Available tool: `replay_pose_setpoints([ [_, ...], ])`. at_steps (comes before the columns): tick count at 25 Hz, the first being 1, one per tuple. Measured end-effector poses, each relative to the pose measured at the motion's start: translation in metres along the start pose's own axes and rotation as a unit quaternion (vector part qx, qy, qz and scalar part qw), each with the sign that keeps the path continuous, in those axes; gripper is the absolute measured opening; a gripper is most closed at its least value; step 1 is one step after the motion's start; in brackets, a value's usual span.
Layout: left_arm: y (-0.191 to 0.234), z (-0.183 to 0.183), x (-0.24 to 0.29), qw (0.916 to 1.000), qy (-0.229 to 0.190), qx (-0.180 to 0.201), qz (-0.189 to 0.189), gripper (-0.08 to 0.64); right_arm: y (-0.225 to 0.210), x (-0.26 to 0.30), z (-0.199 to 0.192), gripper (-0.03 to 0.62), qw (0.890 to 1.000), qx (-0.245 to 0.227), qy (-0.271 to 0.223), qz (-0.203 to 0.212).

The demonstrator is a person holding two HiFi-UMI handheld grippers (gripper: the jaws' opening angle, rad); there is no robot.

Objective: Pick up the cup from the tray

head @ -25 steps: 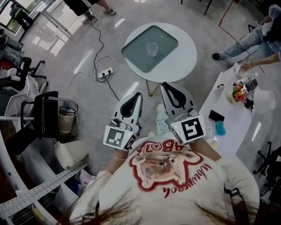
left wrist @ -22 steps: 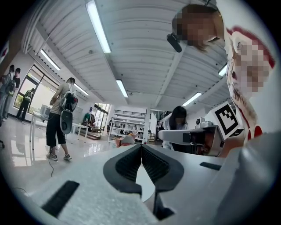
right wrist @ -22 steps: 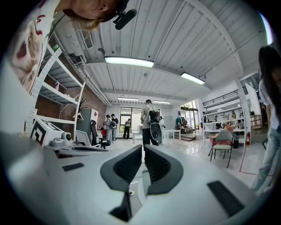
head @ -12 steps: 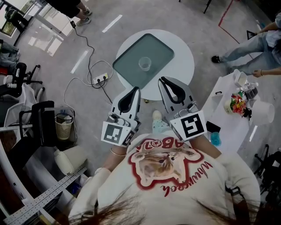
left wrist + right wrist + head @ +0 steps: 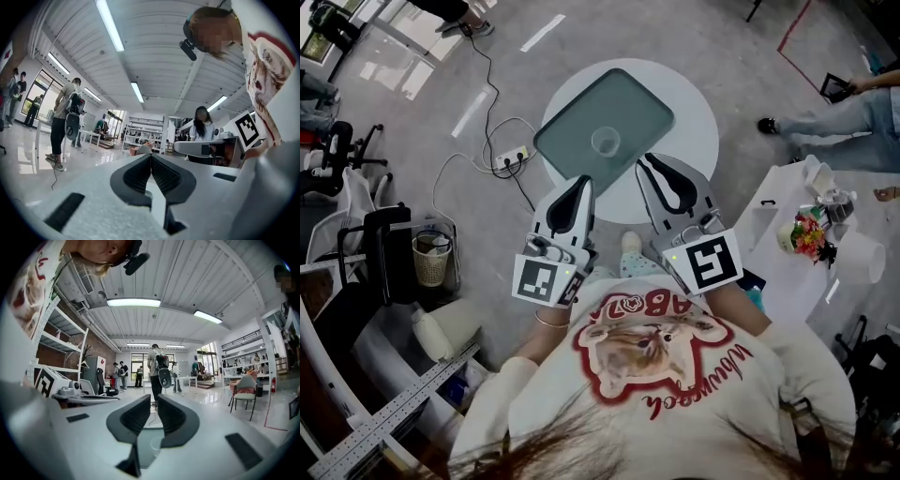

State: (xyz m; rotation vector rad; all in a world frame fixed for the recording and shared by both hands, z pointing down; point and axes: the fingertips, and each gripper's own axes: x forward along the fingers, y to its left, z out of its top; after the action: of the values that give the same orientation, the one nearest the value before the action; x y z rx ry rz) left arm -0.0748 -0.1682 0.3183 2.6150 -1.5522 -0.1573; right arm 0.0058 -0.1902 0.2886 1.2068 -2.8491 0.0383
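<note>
Cup pickup is at the approach step, and neither claw has reached it. The left claw is closed. In the left gripper view its ribbed pads meet at the tips with nothing between them. The right claw is drawn in to a narrow slit, and it too holds nothing.

Both claws are held level in front of the person's chest, side by side. In the head view their tips overlap the near edge of a round white bench. How close they truly are in height is hard to judge from above.

On that bench lies a grey-green tray with rounded corners. The clear cup stands upright near the tray's middle, alone, and apart from both claws. In the right gripper view a pale rounded shape low between the jaws is probably this cup, though it is too faint to be sure.

Beyond the bench, a cable runs across the glossy floor to a power strip. A second bench with small clutter stands to the right.

The next move likely calls for opening one claw wider than the cup. That claw would then go forward and down until its pads sit on either side of the cup wall, and close gently, since thin clear plastic may flex or tip.
</note>
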Motion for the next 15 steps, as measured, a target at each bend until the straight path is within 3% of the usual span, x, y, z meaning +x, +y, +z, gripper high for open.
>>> replay_pose_setpoints([
  [8, 0.017, -0.01, 0.003, 0.9998, 0.014, -0.014, 0.009, 0.014, -0.014, 0.012, -0.013, 0.048, 1.0, 0.009, -0.001, -0.02],
  [15, 0.025, -0.016, 0.004, 0.9993, 0.02, -0.031, -0.001, 0.014, -0.009, 0.026, -0.02, 0.155, 1.0, 0.013, 0.006, -0.02],
])
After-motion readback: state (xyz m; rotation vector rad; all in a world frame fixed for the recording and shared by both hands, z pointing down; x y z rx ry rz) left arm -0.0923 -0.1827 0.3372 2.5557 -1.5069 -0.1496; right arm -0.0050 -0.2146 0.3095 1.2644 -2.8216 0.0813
